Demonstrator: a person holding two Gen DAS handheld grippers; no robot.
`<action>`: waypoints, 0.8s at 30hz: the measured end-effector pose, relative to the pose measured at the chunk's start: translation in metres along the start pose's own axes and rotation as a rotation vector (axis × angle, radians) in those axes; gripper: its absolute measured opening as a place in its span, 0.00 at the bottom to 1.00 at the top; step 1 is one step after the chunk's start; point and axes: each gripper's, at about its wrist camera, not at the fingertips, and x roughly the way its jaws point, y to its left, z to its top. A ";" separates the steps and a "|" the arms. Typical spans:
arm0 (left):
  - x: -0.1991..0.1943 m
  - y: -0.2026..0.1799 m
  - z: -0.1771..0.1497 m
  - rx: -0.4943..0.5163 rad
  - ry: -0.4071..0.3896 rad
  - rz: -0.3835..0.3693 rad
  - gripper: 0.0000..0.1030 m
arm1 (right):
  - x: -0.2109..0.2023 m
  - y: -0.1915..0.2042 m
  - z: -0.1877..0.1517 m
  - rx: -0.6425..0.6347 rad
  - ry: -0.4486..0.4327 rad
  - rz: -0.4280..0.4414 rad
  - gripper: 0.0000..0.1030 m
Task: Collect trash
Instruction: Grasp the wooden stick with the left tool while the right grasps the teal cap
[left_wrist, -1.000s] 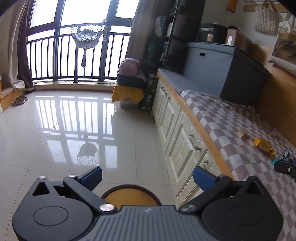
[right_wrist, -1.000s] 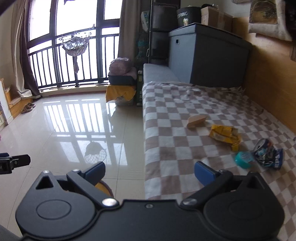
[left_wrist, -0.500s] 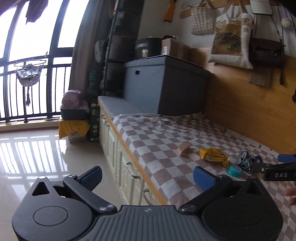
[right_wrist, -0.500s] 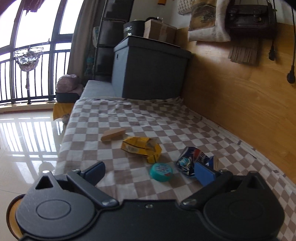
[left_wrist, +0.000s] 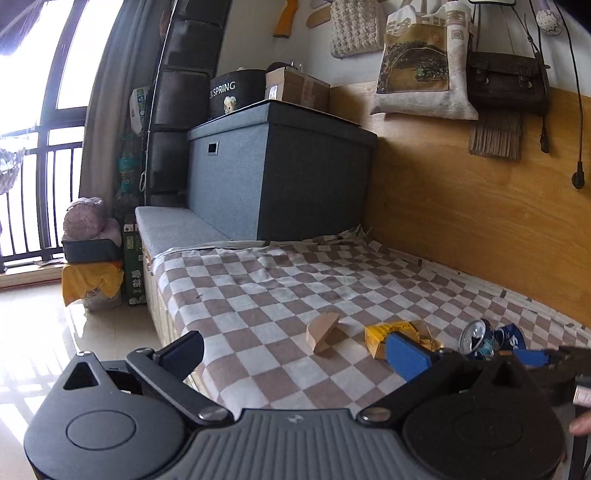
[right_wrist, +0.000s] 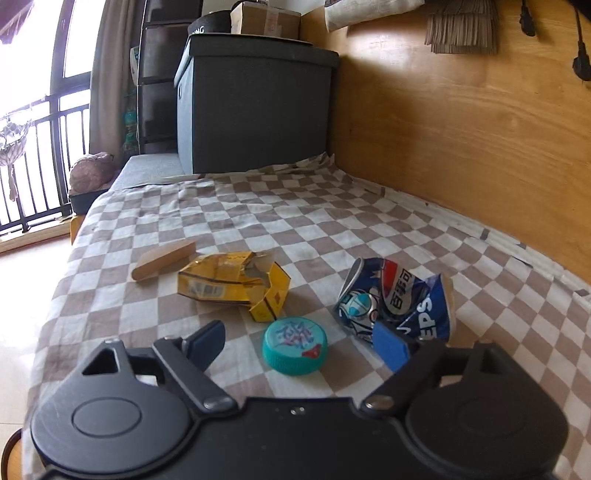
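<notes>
**Asker:** Tongs first, please: how did the two grippers stand?

**Describer:** Both stood apart with nothing clamped. From its own wrist camera, the right gripper (right_wrist: 297, 341) hovered low over a brown-and-white checked cloth (right_wrist: 295, 229), and its jaws had just been narrowing a little. A teal bottle cap (right_wrist: 294, 346) lay on the cloth in the gap between the blue pads, but neither pad pressed on it. The left gripper (left_wrist: 295, 352) was spread wide over the near edge of the same cloth, with only bare cloth between its fingers.

**Asker:** Where was the trash?

**Describer:** All of it lay on the cloth, in a loose row. In the right view, a crushed blue Pepsi can (right_wrist: 393, 299) sat just right of the cap, its lower edge hidden behind the right-hand pad. A torn yellow carton (right_wrist: 231, 282) lay beyond the cap to the left, and a small tan cardboard piece (right_wrist: 164, 258) lay just left of the carton.

**Asker:** Did the left camera show the same things?

**Describer:** Yes, apart from the cap. The tan piece (left_wrist: 322, 331), the yellow carton (left_wrist: 391, 332) and the can (left_wrist: 484, 338) showed there, with the right gripper's blue finger (left_wrist: 532, 357) reaching in from the right edge beside the can.

**Asker:** What surrounded the cloth?

**Describer:** A grey storage box (left_wrist: 280, 173) stood at its far end, against a wooden wall panel (left_wrist: 480, 221).
</notes>
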 end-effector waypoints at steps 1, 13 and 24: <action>0.009 0.000 0.002 0.005 0.002 -0.007 1.00 | 0.005 0.001 -0.001 0.002 0.002 -0.007 0.85; 0.104 -0.012 0.000 0.205 0.122 -0.013 0.99 | 0.033 -0.001 -0.003 0.002 0.036 0.008 0.72; 0.182 -0.043 0.001 0.356 0.239 -0.016 0.79 | 0.043 -0.010 -0.009 0.049 0.084 0.064 0.48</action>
